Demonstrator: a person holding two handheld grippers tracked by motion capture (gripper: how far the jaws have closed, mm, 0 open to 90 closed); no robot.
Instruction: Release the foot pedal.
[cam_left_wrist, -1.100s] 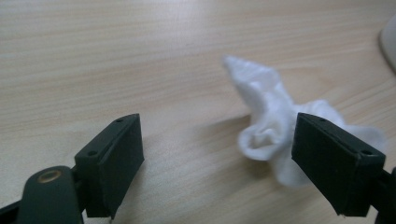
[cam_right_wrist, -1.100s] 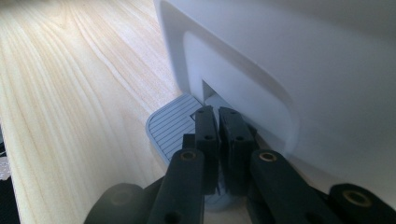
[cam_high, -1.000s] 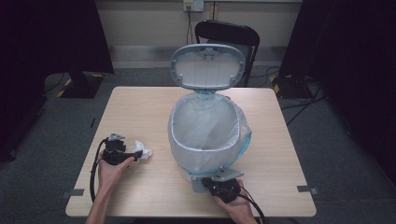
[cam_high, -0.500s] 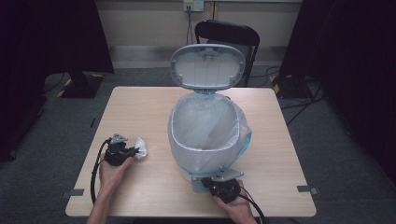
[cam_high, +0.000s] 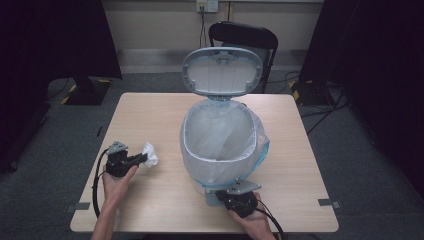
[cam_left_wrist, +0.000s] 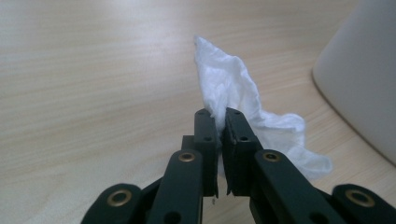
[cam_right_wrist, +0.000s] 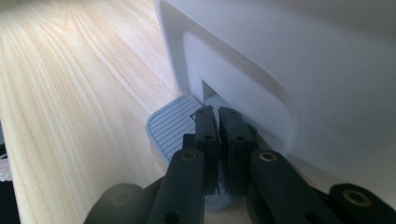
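Two grippers share the work at the near edge of the table. Nearest, the right gripper points at the foot of the bin, its jaws closed together with nothing between them, tips resting on the ribbed grey pedal; the lid stands up, so the press seems to be doing its job. That hand lies low at the table's edge, wrist straight behind the gripper. A little farther in and to the left, the left gripper lies nearly level over the wood, aimed toward the bin, its jaws having just closed on a crumpled white tissue, which is pinched near its lower fold while the rest flares out beyond the tips. The tissue sits just left of the bin, apart from it. To do this well, I would keep steady weight on the pedal, lift the tissue clear of the table, and carry it over the rim into the liner before letting go.
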